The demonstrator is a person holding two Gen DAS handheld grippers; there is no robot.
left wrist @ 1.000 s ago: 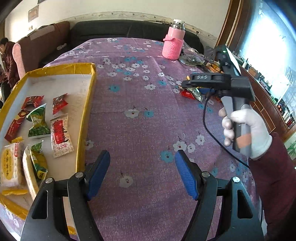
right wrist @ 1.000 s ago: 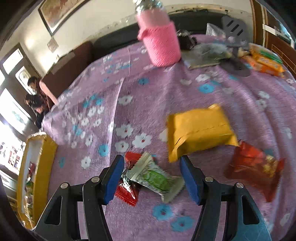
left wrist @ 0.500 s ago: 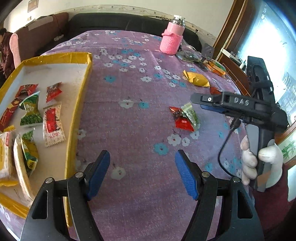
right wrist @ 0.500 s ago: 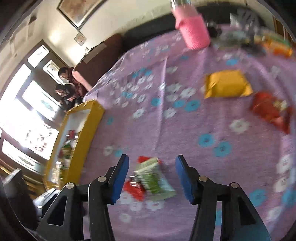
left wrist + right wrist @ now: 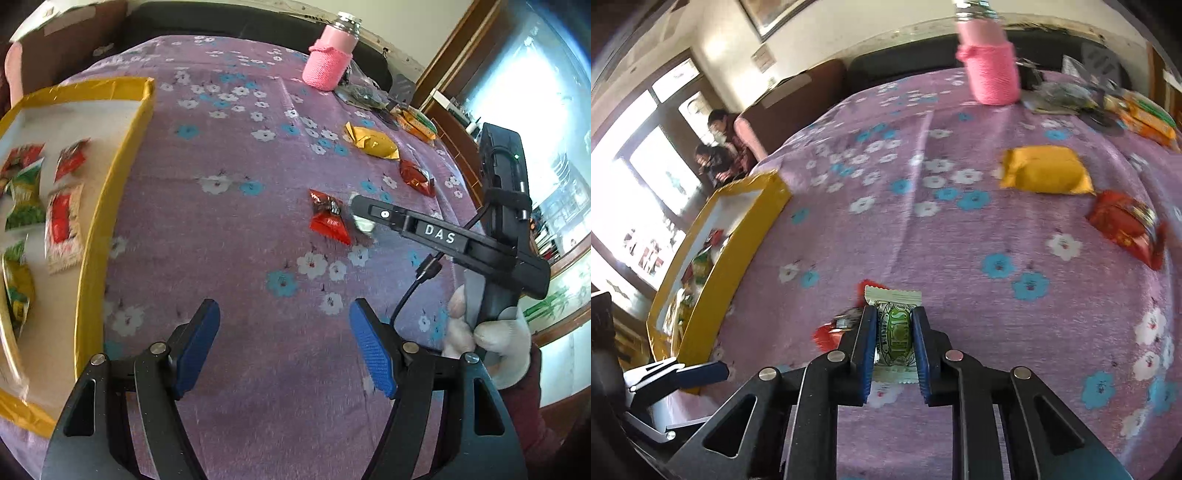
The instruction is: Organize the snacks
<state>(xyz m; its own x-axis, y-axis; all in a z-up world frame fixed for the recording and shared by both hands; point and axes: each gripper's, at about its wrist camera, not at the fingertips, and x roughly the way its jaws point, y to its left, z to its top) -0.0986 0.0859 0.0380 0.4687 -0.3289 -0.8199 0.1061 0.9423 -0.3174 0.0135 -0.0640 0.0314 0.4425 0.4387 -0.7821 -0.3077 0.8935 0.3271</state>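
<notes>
A purple cloth printed with white and blue flowers [image 5: 960, 258] covers the whole table, a dark sofa [image 5: 905, 55] behind it. The right gripper [image 5: 894, 332] is closing, its blue pads pinching a green-and-white snack packet [image 5: 894, 330], well right of the yellow-rimmed cardboard tray [image 5: 110, 206]. The left gripper [image 5: 284, 347] hangs just right of that tray, fingers spread around nothing. A pink knitted-sleeve bottle [image 5: 327, 62] stands far beyond the tray.
</notes>
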